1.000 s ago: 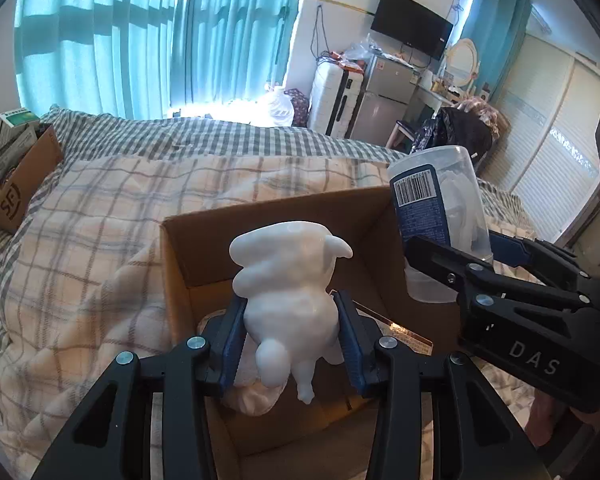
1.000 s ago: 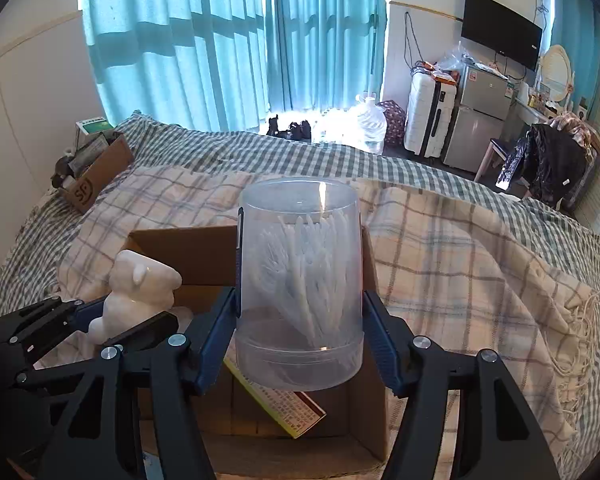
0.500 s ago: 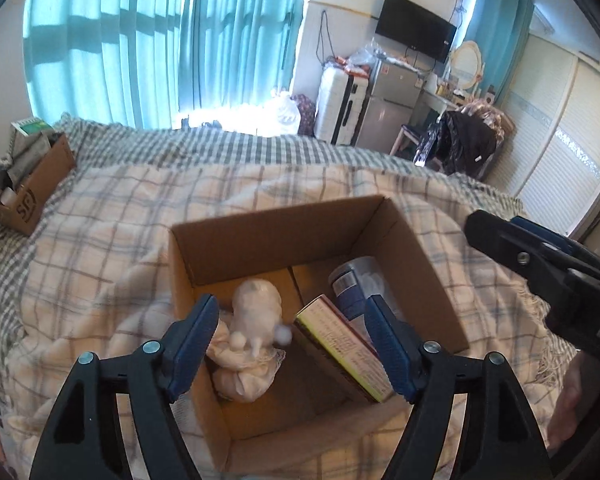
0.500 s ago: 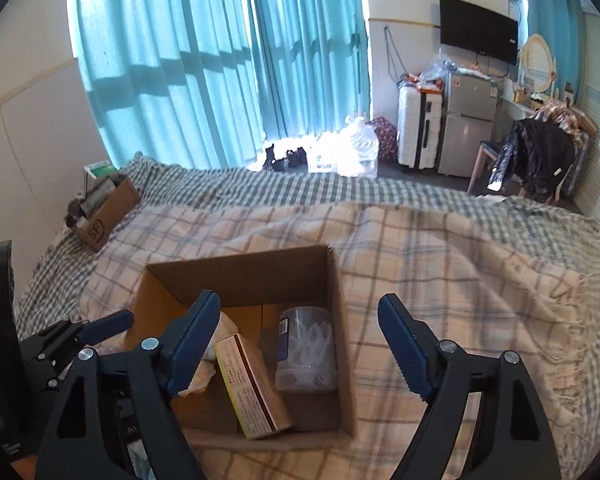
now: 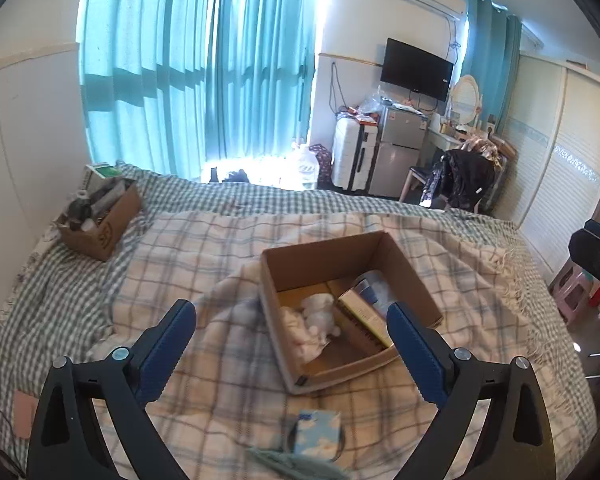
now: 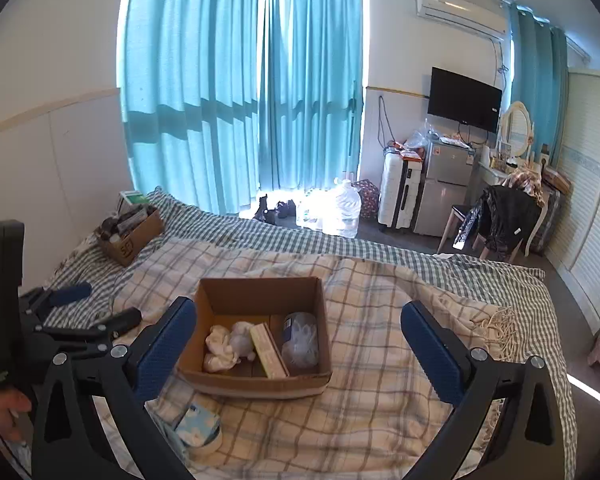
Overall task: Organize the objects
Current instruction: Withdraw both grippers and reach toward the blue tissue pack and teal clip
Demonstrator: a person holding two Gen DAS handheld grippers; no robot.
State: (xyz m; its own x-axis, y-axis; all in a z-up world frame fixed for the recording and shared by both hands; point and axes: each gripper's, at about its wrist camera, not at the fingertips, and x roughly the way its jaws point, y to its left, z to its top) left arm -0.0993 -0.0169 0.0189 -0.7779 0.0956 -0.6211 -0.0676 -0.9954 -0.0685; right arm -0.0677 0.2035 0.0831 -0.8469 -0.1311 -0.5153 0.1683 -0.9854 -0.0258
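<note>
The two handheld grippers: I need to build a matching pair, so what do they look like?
Both look alike. The left gripper and right gripper each have two angular black plastic arms with triangular cut-outs and silver bolts, ending in long blue ribbed pads. In the right wrist view the left one shows a black upright block with small white lettering, too small to read.

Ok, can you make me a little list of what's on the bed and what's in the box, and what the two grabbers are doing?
surface: checked blanket on a bed
main box: open brown cardboard box
in box, left: white plush toy on crumpled white cloth
in box, middle: long flat carton, tilted
in box, right: clear plastic jar lying down
in front of the box: blue cloud-print tissue pack
far corner: second small cardboard box, full of items
left gripper: jaws opening, nothing between them
right gripper: jaws opening, nothing between them
</note>
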